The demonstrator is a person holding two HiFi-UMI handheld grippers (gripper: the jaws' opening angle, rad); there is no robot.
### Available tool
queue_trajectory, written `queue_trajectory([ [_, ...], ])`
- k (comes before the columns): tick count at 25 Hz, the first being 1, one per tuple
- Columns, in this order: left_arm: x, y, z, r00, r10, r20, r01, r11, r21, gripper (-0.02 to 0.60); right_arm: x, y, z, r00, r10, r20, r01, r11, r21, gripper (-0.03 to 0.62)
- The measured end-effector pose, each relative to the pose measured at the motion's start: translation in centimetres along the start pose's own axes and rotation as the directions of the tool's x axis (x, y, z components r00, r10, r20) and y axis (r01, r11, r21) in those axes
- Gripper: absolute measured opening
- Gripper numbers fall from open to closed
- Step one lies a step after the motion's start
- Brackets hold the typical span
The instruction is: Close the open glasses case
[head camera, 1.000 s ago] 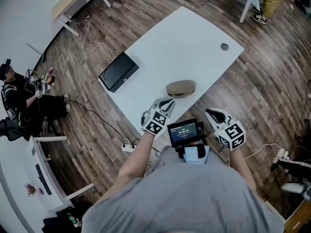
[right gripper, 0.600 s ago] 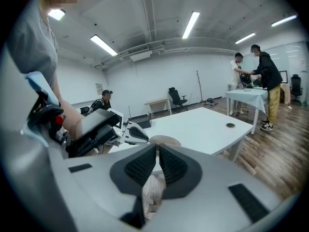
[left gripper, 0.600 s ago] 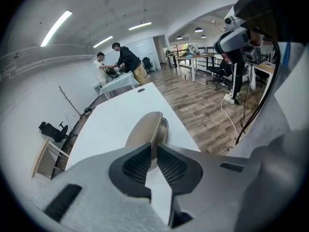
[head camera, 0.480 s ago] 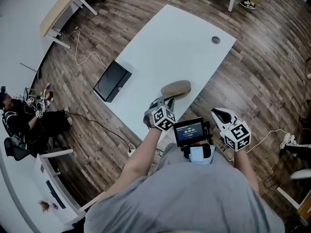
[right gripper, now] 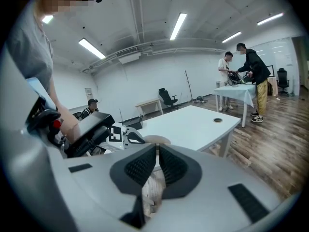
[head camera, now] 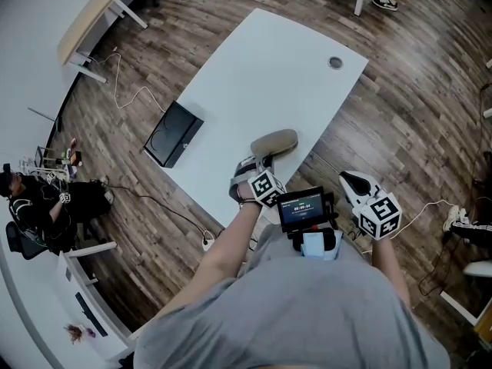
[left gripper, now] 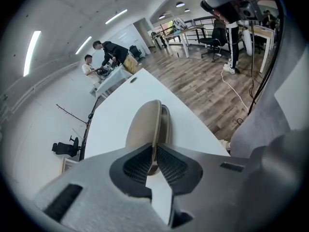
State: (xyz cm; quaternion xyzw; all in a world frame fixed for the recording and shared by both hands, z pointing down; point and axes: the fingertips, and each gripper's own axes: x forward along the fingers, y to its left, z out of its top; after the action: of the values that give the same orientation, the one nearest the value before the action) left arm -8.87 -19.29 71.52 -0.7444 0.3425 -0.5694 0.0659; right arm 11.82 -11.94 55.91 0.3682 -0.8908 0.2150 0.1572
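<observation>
Wood flooring (head camera: 400, 106) surrounded a white tabletop (head camera: 269, 60) in the head view. A tan glasses case (head camera: 274, 142) lay by its near edge, with the left tongs (head camera: 259, 164) just beside it and the right tongs (head camera: 350, 180) off the edge. The left gripper view showed those jaws together, tips at the case's near end, its lid down to a thin seam. The right gripper view showed jaws closed on nothing. The shell looked stiff, light and slick; pressing on the lid's crown seemed best, as it could slide.

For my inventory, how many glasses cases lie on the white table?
1. The glasses case lies by the near edge of the white table, just ahead of the left hand-held gripper. No other case shows.
</observation>
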Motion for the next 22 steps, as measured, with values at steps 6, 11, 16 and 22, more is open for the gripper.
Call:
queue_trajectory([
  [6, 0.6, -1.0, -0.8, 0.998, -0.026, -0.056, 0.026, 1.000, -0.003, 0.020, -0.1, 0.0, 0.0, 1.000, -0.006, -0.009, 0.006, 1.000, 0.009, 0.034],
  [11, -0.4, -1.4, -0.2, 0.994, -0.063, -0.087, 0.065, 0.998, 0.022, 0.021, -0.1, 0.2, 0.1, 1.000, 0.000, -0.010, 0.000, 1.000, -0.001, 0.034],
  [16, -0.5, -1.3, -0.3, 0.995, -0.058, -0.086, 0.060, 0.998, 0.011, 0.021, 0.0, 0.5, 0.2, 1.000, -0.001, -0.014, 0.001, 1.000, -0.009, 0.034],
  [22, -0.4, -1.3, -0.5, 0.994, -0.061, -0.087, 0.062, 0.998, 0.003, 0.020, -0.1, 0.5, 0.3, 1.000, -0.009, -0.012, 0.009, 1.000, -0.011, 0.034],
])
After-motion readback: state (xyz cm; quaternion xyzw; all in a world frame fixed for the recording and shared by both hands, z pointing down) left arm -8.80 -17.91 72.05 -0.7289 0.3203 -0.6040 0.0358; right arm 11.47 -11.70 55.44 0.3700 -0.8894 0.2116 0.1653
